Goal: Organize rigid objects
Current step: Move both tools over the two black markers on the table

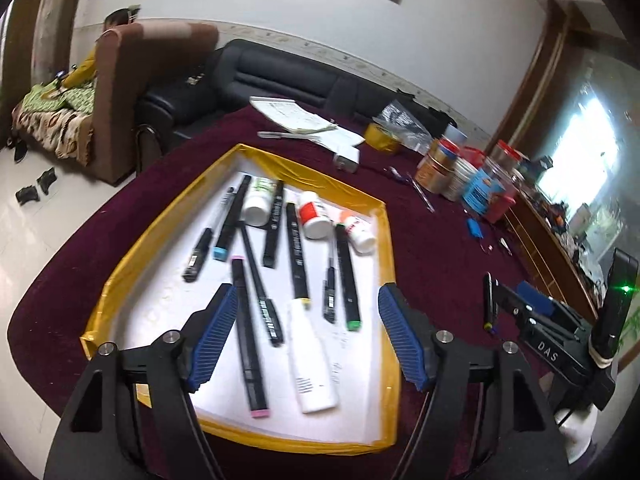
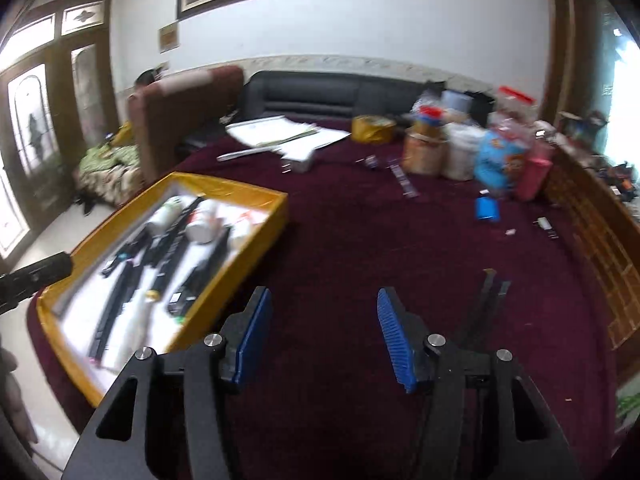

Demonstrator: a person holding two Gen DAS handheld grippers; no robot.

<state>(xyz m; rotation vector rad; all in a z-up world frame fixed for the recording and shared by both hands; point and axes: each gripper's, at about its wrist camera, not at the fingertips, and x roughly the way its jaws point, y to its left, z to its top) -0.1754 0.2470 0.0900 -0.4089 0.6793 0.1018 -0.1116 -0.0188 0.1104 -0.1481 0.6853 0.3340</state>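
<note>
Left tongs [image 1: 306, 320] wide, empty, over yellow-rimmed white tray [image 1: 240, 152]. Right tongs [image 2: 324, 332] parted, empty; blurred dark pens [image 2: 486, 296] beside could roll off maroon bench [image 2: 360, 232].

White letters, apparently "DAS", stand on the right gripper [image 1: 506, 294].

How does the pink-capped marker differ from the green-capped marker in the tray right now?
The pink-capped marker lies at the tray's near left, beside the left gripper's pad; the green-capped marker lies toward the right edge. The pink one shows coloured caps at both ends, the green one too. Both are black-bodied, lying flat, ungripped.
</note>
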